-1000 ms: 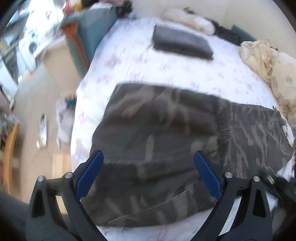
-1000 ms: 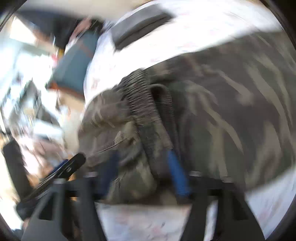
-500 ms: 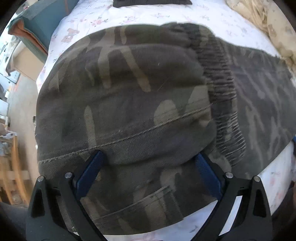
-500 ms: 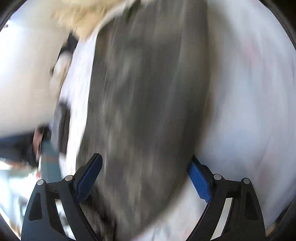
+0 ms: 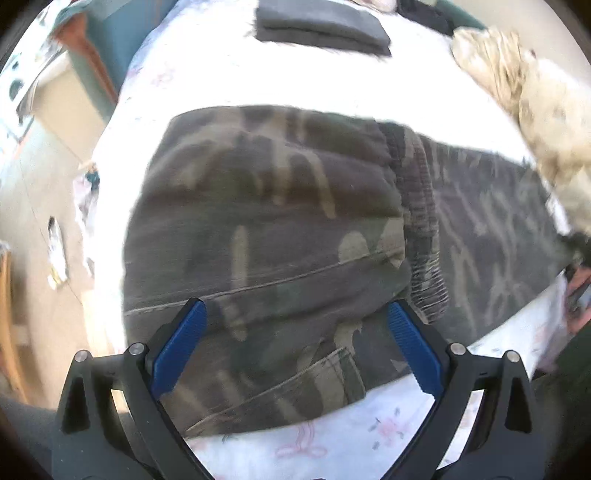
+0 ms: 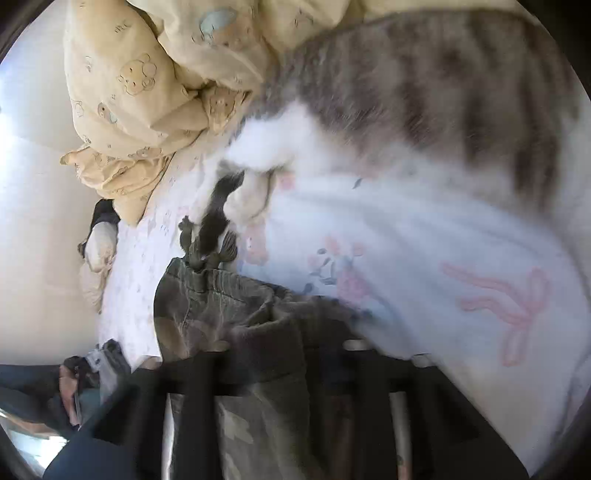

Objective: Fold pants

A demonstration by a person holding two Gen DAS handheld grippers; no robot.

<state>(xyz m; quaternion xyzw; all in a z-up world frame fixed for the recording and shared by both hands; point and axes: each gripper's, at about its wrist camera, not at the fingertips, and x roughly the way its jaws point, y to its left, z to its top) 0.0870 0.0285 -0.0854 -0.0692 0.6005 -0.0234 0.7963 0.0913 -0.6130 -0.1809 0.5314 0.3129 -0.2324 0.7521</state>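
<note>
Left wrist view: left tongs (image 5: 295, 349) spread wide, empty, above camouflage pants (image 5: 280, 236) lying part-folded on the floral bed (image 5: 295, 74). Right wrist view: right tongs (image 6: 291, 373) blurred, apparently clamping a pants end; cat (image 6: 424, 92) alongside. Risk: cat could disturb the fold.

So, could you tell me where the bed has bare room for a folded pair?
The bare sheet between the camo pants and the folded grey garment is free; the side by the beige blanket and the cat is crowded.
</note>
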